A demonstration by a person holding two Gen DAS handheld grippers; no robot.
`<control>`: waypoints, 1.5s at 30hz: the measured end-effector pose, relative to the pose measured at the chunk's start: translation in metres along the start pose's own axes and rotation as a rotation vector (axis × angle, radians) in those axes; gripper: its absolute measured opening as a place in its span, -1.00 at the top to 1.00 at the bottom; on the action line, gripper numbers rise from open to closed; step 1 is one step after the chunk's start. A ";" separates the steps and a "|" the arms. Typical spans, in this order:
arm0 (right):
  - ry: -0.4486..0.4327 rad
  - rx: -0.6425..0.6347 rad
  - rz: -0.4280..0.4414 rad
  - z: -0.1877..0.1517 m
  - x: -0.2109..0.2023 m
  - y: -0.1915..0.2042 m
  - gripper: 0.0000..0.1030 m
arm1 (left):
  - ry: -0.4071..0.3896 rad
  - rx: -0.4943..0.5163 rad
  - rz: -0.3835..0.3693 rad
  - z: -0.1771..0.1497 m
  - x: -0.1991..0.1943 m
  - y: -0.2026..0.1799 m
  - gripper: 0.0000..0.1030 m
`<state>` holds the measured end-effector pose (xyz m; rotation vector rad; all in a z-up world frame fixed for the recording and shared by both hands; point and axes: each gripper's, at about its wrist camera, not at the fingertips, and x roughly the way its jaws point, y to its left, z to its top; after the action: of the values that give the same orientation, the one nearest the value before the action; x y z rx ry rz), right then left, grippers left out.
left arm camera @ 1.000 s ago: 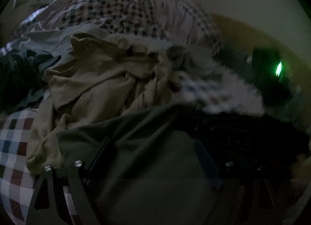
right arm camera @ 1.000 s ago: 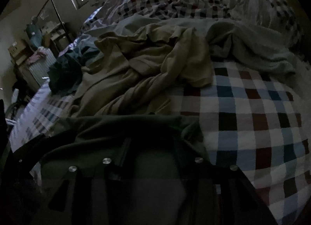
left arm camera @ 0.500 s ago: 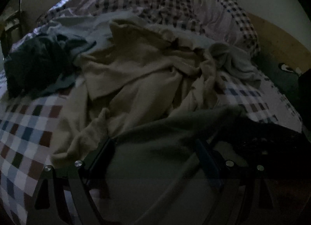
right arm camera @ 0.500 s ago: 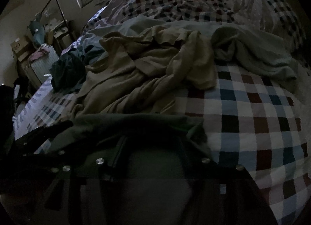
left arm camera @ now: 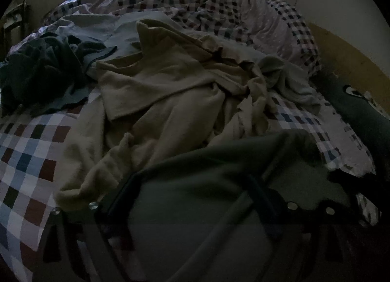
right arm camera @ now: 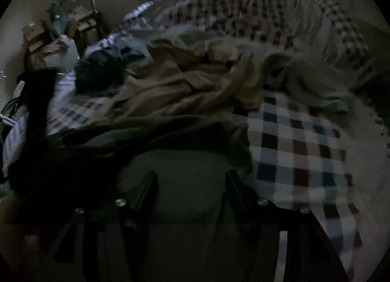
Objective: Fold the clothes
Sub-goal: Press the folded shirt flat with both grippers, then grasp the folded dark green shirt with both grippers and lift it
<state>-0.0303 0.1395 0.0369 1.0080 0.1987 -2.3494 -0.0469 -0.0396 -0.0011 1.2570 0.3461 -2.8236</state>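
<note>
Lying on the checked bedspread (left arm camera: pixel 26 150), left to right: dark teal garment (left arm camera: pixel 36 77), crumpled; beige garment (left arm camera: pixel 170 91), sprawled unfolded mid-bed; pale grey-green garment (left arm camera: pixel 290 82), bunched. Nearest, dark olive garment (left arm camera: pixel 219 184), spread flat under both tools. Left gripper (left arm camera: pixel 192 199) wide, cloth between its jaws, unpinched; right gripper (right arm camera: pixel 190 186) just opening, apart over olive cloth. Folding apparently barely begun; three pieces untouched.

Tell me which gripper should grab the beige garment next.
Left, probably: the beige garment's bunched end lies beside the left gripper. The right gripper, whose jaws have just been opening around the green garment, has that garment in its way.
</note>
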 end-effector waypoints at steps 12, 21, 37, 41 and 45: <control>-0.004 -0.080 -0.017 -0.043 0.010 0.026 -0.82 | 0.000 0.004 -0.005 0.000 -0.001 -0.001 -0.85; -0.004 -0.064 -0.086 -0.049 0.001 0.033 -0.84 | -0.013 0.008 -0.006 -0.001 -0.003 -0.001 -0.86; 0.048 0.002 -0.056 -0.116 -0.067 0.059 -0.86 | -0.062 -0.004 0.012 -0.013 -0.028 0.000 -0.86; 0.044 0.032 -0.065 -0.122 -0.077 0.062 -0.86 | -0.058 -0.019 0.008 -0.029 -0.051 0.001 -0.86; 0.048 0.049 -0.055 -0.129 -0.085 0.063 -0.86 | -0.044 0.006 -0.032 -0.052 -0.075 -0.003 -0.86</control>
<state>0.1311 0.1697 0.0112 1.0967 0.1903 -2.3911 0.0416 -0.0300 0.0213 1.1988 0.3596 -2.8756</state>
